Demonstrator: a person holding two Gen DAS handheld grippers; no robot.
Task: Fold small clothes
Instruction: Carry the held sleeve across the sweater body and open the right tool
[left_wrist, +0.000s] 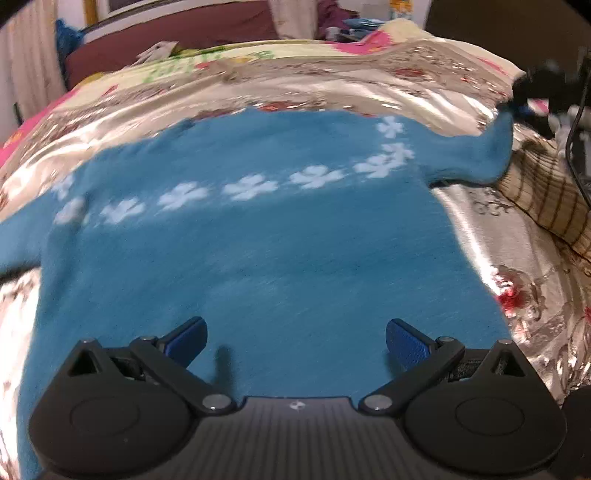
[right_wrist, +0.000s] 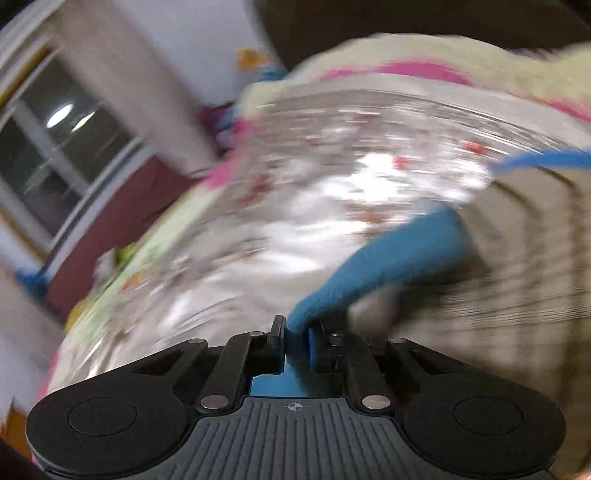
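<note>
A small blue sweater (left_wrist: 266, 243) with a row of white flowers lies spread flat on a shiny floral bed cover (left_wrist: 314, 88). My left gripper (left_wrist: 295, 339) hovers over its lower body, jaws wide open, blue pads (left_wrist: 406, 341) empty. One sleeve (left_wrist: 484, 155) stretches to the far right, where my right gripper (left_wrist: 524, 92) appears as a dark blur at its end. In the right wrist view, my right gripper (right_wrist: 295, 332) is shut on that blue sleeve (right_wrist: 388, 258), which trails away to the upper right. The view is heavily blurred.
A checked beige cloth (left_wrist: 546, 199) lies at the bed's right edge, also seen as checked beige cloth (right_wrist: 517, 277). A cream and pink blanket (left_wrist: 369, 40) lies across the far side. A maroon headboard (left_wrist: 177, 29) and a window (right_wrist: 55, 155) stand beyond.
</note>
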